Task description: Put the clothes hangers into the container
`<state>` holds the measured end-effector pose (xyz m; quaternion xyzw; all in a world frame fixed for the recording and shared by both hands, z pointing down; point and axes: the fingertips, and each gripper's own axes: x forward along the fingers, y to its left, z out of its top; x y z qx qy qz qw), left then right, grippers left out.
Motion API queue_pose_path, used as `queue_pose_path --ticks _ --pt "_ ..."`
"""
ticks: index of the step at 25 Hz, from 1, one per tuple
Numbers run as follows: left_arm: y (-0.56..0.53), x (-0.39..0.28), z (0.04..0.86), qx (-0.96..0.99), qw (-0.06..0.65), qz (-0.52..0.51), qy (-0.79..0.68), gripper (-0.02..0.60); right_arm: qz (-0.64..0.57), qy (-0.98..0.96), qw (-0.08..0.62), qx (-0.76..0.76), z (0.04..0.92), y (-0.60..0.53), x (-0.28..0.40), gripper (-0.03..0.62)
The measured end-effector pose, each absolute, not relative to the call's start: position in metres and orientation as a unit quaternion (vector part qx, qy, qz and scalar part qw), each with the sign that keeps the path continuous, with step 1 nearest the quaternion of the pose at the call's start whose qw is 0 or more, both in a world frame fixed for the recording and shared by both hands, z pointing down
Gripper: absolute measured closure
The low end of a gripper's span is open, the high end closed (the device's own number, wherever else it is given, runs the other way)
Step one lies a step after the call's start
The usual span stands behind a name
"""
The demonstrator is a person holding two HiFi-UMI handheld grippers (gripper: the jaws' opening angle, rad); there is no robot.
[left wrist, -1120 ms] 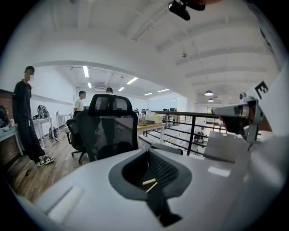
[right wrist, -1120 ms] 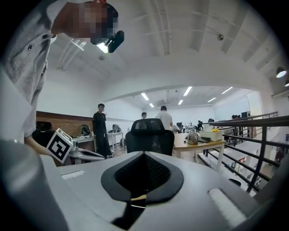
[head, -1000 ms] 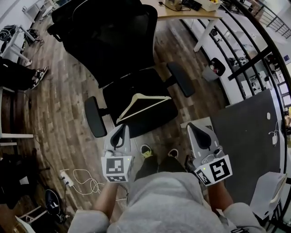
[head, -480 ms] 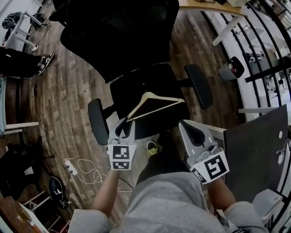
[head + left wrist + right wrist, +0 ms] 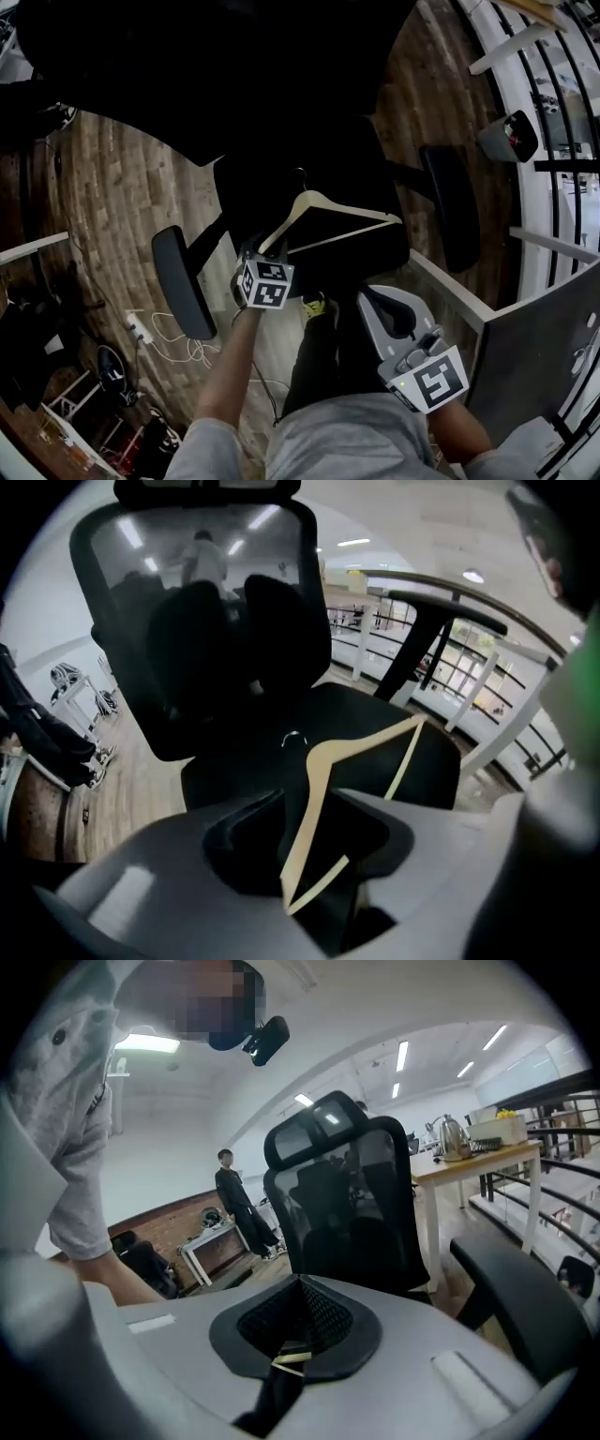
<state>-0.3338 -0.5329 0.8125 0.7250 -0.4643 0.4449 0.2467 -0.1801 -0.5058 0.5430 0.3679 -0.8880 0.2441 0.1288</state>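
Opening jaws just now; left tool (image 5: 311, 810); hanger (image 5: 317, 199) end between; seat (image 5: 366, 258) edge

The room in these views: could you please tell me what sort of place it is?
Likely an open-plan office: a mesh office chair, a desk bearing a kettle, and ceiling strip lights.

hanger tip: pale wooden clothes hanger (image 5: 323, 208), left end hidden behind left tool (image 5: 257, 255) in head view
left tool: jaws have just been opening, hanger arm between them; pads hidden by marker cube (image 5: 265, 284) in head view
chair: black mesh office chair (image 5: 281, 84), backrest cut by top edge, too dark for detail
left gripper view, right side: grey-green blur (image 5: 572, 696), cannot tell what
right tool (image 5: 298, 1281): small pale sliver (image 5: 291, 1357) low between jaws, too small to tell
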Motion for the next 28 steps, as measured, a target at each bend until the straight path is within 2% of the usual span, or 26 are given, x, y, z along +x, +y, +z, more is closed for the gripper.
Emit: queue_pose_path --ticks 5,8,12,18,28 --pt "-0.541 -0.329 0.903 0.715 0.250 0.515 -0.402 0.407 0.282 -0.880 0.135 0.359 0.585 -0.523 -0.184 0.595" --pt "-0.539 -0.325 0.940 0.705 0.248 0.552 -0.371 0.442 0.293 -0.874 0.148 0.359 0.605 -0.529 -0.181 0.595" --pt "-0.541 -0.322 0.955 0.697 0.230 0.573 -0.365 0.452 0.317 -0.865 0.152 0.357 0.617 -0.533 -0.180 0.595" --pt "-0.533 -0.317 0.948 0.719 0.202 0.565 -0.351 0.506 0.314 -0.871 0.136 0.352 0.604 -0.532 -0.189 0.595" --pt "-0.520 -0.320 0.863 0.744 0.207 0.467 -0.431 0.509 0.256 -0.852 0.119 0.441 0.557 -0.515 -0.132 0.595"
